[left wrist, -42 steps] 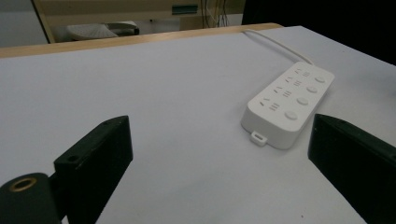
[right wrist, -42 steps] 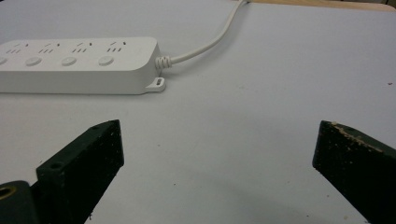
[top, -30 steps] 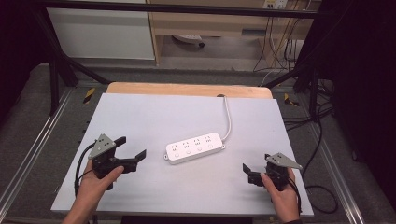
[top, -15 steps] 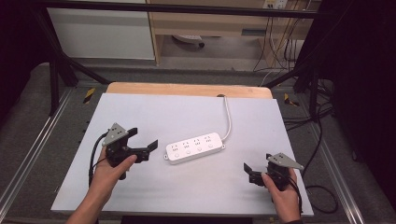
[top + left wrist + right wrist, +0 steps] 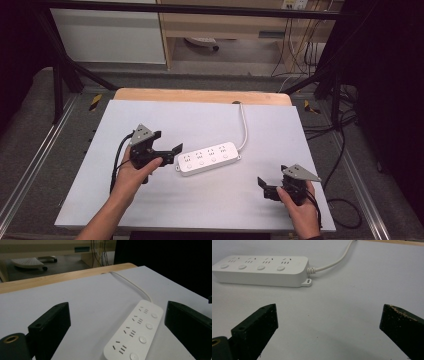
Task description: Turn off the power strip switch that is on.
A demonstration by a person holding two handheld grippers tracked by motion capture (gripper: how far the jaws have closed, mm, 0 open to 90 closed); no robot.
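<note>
White power strip (image 5: 207,158) at frame centre on the table (image 5: 210,120), cord (image 5: 243,125) running up. Left gripper (image 5: 169,146) just left of it, jaws spread. Right gripper (image 5: 265,187) lower right, well apart, jaws spread.

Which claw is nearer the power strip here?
Left. The left claw sits open right at the power strip's left end; the right claw rests open, well apart, toward the near right corner.

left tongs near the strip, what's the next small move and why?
Probably ease the left tongs forward around the near end of the power strip. They are open, aimed at that end and not yet touching it, while the right tongs sit farther off.
</note>
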